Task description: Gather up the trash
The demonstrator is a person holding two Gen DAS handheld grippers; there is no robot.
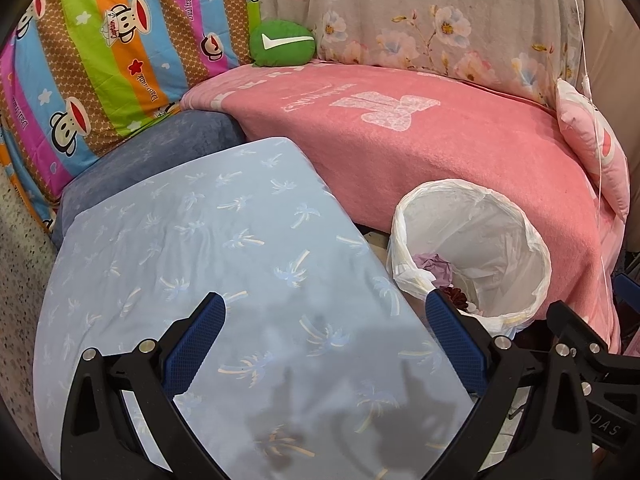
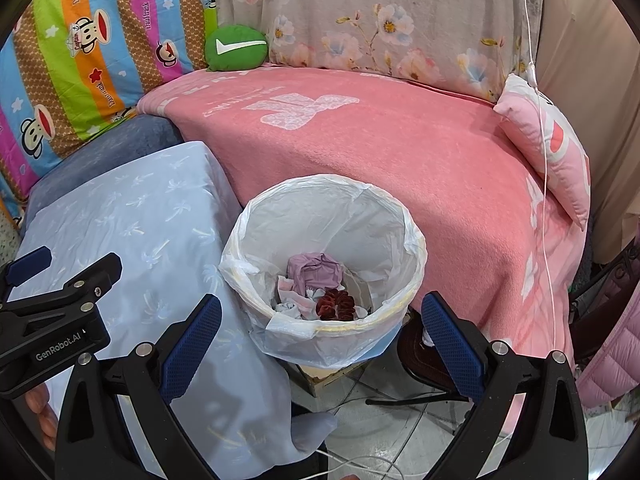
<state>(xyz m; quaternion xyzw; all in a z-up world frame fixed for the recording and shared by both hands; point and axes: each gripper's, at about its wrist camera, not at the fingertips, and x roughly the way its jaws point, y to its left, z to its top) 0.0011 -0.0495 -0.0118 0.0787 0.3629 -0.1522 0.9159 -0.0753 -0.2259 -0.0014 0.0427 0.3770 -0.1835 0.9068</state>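
"GenRobot.AI" marks the left gripper [image 2: 64, 344] at lower left; "Captain" and "Daul frank" repeat across the striped monkey sheet [image 1: 100, 48] at upper left.

Crumpled trash [image 2: 318, 280] lies in the bin [image 2: 320, 196], between cushion [image 2: 132, 216] and bed [image 2: 400, 140].

Hidden and cut-off parts around the bin

The left tool's right finger [image 1: 456, 344] covers part of the bin [image 1: 532, 248] rim and the dark red scrap [image 1: 458, 297]. In the right view, crumpled purple paper [image 2: 316, 270] hides whatever lies beneath; the left tool [image 2: 30, 264] is cut off by the edge.
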